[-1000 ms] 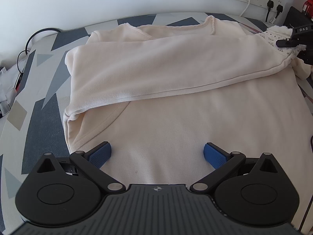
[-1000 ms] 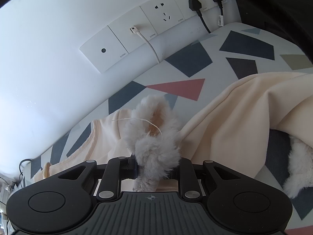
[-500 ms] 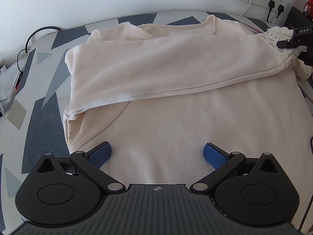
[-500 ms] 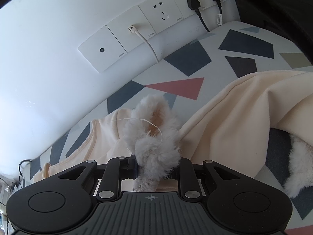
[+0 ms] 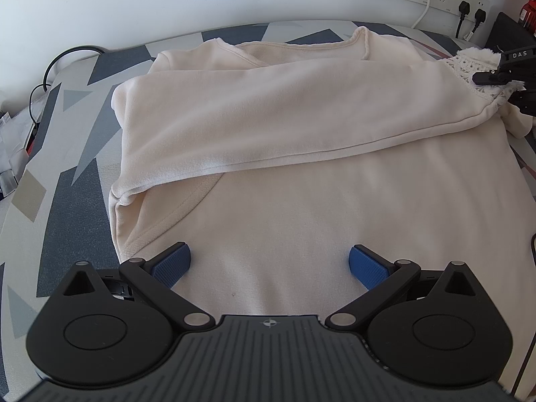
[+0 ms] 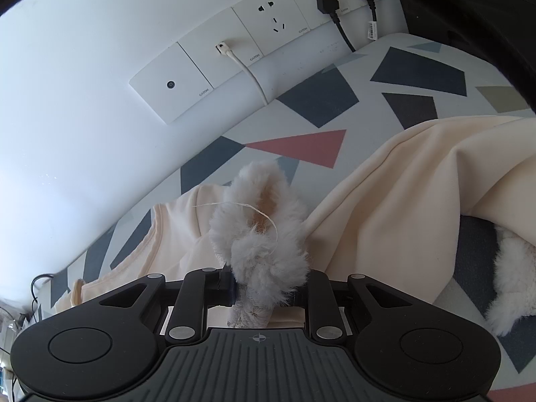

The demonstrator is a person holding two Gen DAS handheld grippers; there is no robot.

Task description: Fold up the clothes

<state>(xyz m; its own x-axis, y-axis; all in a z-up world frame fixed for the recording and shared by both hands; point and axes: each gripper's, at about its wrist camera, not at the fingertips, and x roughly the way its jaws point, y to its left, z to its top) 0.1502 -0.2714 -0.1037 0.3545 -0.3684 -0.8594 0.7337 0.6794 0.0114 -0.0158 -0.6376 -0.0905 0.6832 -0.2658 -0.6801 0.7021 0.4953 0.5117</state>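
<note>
Sweater (image 5: pixel 335 201), cream, lies flat on a geometric-patterned bed (image 5: pixel 67 201), neckline toward twelve o'clock near the wall. One sleeve (image 5: pixel 284 124) is folded across the chest from nine toward three o'clock. Its fluffy cuff (image 6: pixel 264 244) is clamped in the right hand-held gripper (image 6: pixel 264 293), seen at three o'clock in the left view. The left hand-held gripper (image 5: pixel 269 264) hovers at six o'clock above the hem, blue pads (image 5: pixel 172 264) wide apart, gripping nothing. Sockets (image 6: pixel 268 23) line the wall.

A white wall-socket strip (image 6: pixel 254 53) carries a white cable (image 6: pixel 249 77) and two black plugs (image 6: pixel 326 0) above a geometric-patterned grey, blue and pink sheet (image 6: pixel 318 100); a black cable (image 5: pixel 50 70) loops at the left edge.
</note>
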